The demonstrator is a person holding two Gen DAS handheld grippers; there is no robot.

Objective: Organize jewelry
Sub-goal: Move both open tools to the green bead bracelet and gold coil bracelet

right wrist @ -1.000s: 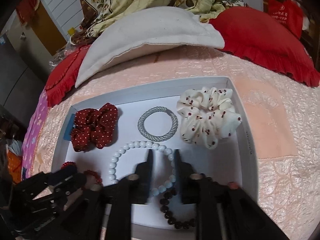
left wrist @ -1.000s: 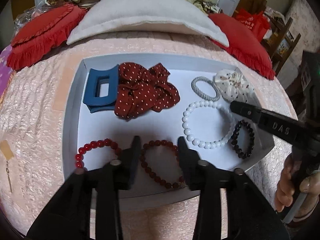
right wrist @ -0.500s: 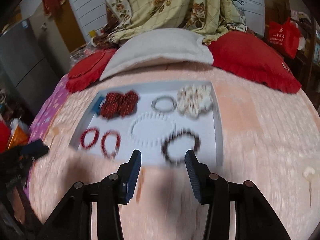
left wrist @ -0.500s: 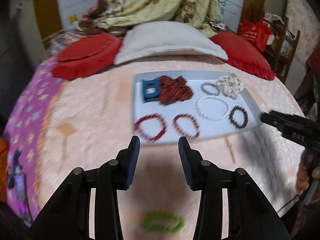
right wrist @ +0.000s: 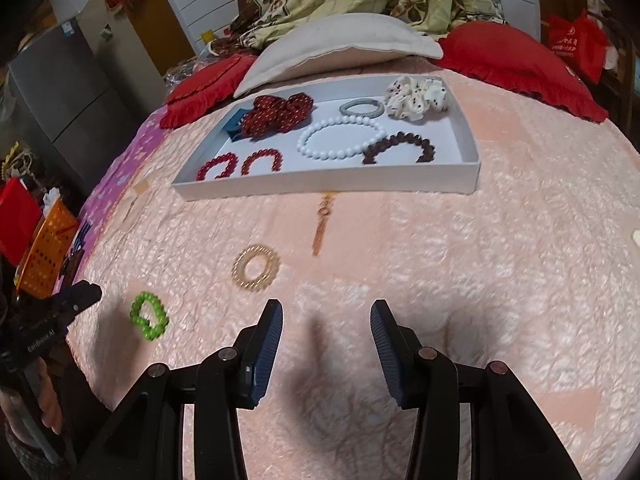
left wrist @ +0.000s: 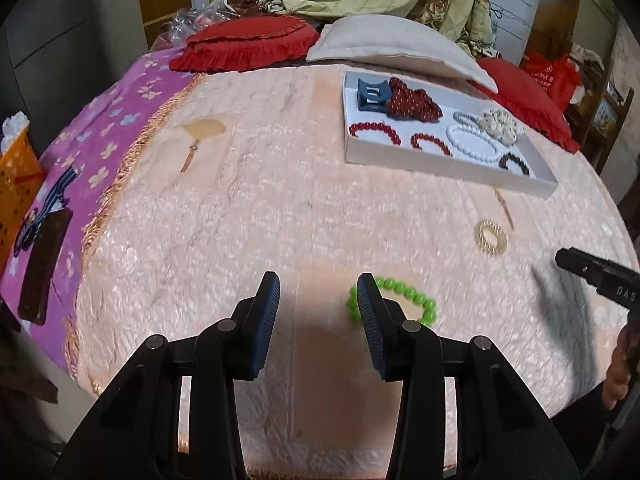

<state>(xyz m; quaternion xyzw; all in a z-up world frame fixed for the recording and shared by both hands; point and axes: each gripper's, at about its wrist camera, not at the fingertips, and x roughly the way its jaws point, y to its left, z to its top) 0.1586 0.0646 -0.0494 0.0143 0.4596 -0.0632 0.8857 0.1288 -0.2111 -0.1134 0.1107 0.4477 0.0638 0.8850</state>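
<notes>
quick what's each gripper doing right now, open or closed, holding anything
Left gripper: open, holding nothing; green bead bracelet lies by its right finger.
Right gripper: open, holding nothing, over bare bedspread.

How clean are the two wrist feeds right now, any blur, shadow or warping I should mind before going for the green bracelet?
Left wrist view: the green bracelet is slightly smeared, partly behind the open left gripper, whose shadow darkens the bedspread beside it; the fisheye bows the white tray. Right wrist view: bracelet and gold ring are softly blurred, a dark shadow lies between the fingers of the open right gripper, tray contents read sharp.
</notes>
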